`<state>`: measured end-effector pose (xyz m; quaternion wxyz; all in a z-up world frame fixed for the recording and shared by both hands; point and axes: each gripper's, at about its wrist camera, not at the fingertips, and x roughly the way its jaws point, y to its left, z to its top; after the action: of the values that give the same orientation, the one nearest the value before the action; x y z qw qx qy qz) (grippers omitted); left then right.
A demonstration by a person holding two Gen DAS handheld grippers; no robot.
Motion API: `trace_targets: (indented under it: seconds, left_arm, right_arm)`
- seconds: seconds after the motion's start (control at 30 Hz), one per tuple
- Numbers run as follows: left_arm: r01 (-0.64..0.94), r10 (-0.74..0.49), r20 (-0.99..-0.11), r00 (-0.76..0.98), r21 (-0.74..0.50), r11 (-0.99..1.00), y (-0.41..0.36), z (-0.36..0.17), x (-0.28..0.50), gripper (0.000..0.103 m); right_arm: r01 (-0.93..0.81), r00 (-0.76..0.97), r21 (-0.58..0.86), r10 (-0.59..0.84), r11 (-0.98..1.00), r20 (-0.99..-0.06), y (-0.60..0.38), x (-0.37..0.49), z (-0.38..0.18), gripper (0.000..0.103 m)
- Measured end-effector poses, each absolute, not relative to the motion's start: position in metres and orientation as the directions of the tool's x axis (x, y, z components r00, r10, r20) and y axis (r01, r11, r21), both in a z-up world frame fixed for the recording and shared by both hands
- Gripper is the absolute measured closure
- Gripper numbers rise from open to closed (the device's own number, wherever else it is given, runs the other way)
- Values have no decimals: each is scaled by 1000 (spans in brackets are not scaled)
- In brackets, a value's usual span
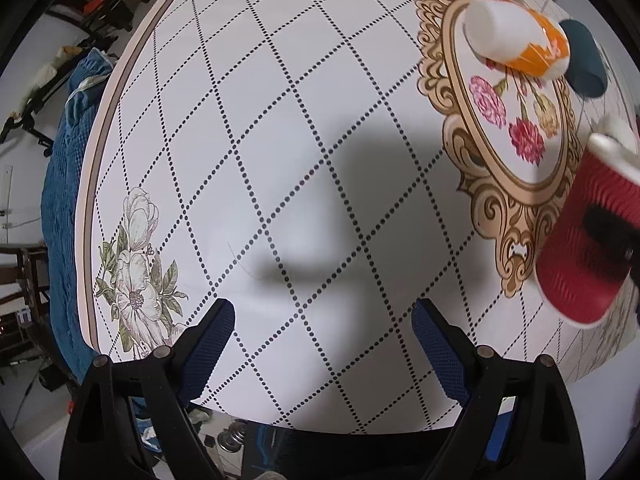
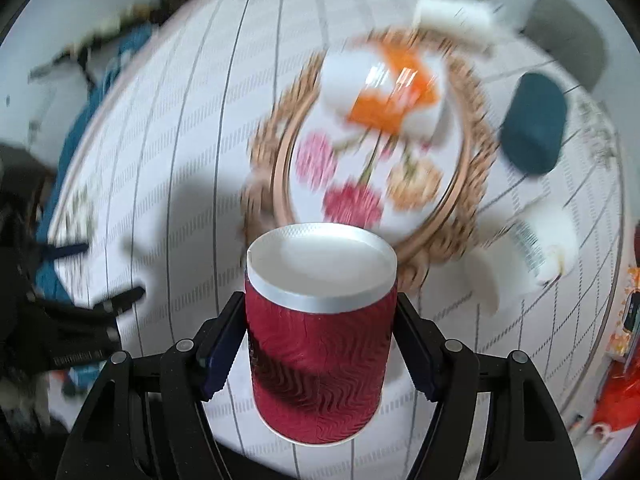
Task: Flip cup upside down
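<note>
my right gripper [image 2: 320, 344] jaws clamped on red cup [image 2: 318, 344] | cup off the surface [image 1: 280, 160], above its middle, white flat end facing camera | mid-flip I judge, set-down left | left gripper [image 1: 322, 344] jaws apart, empty

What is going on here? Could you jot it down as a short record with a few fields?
Setting: round table with a dotted diamond pattern and printed flowers
Main object: red ribbed paper cup
Cup state: off the table, its white flat end facing the right camera
Right tool: closed on the cup's sides
Left tool: open, holding nothing, above the table
Other items: orange and white cup lying on its side, dark teal object beside it
Image quality: right view blurred, so small details are unclear
</note>
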<state>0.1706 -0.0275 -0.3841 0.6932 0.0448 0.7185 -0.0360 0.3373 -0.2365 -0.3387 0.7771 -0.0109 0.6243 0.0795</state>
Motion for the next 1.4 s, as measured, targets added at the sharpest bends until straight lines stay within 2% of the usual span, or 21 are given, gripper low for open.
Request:
trace_targets:
  seconds: [0.13,0.37,0.73,0.83,0.93,1.03,1.1,1.17,1.4]
  left_arm:
    - [91,19,-999,-31,16,996,-23,-382,172,12]
    - [85,32,-999,-31,29,996,-27,-381,180,12]
    - [74,18,-1000,25,20,997,-40,-366,151,12]
    - [76,22,-998,60,26,997,-40,-352,141,12]
    - [73,19,-995,100,27,997,-39,-334,132,12]
    - [64,9,-986,166,20,998,-36,-306,119,12]
    - [65,8,-979,204,22,998,-36,-291,117,12]
    - [76,15,-966,257,36,997,-40,-272,111,0]
    - [105,-16,-930,367,24,994,-48,-226,92,0]
  right_arm:
    - [-73,394,60,84,996,-915,-237,327,-333,30]
    - [-66,514,35,64,997,-855,-225,311,-340,30]
    - [-95,436,54,90,994,-895,-231,288,-345,28]
    - [-69,420,66,89,995,-903,-236,280,-339,20]
    - [-33,409,83,89,996,-908,-245,268,-322,17]
    - [35,395,80,60,996,-917,-259,251,-297,9]
    - [68,398,48,17,997,-917,-266,240,-281,8]
    - [101,403,5,-36,995,-914,-272,229,-264,5]
    - [178,449,-65,-140,982,-883,-281,193,-210,4]
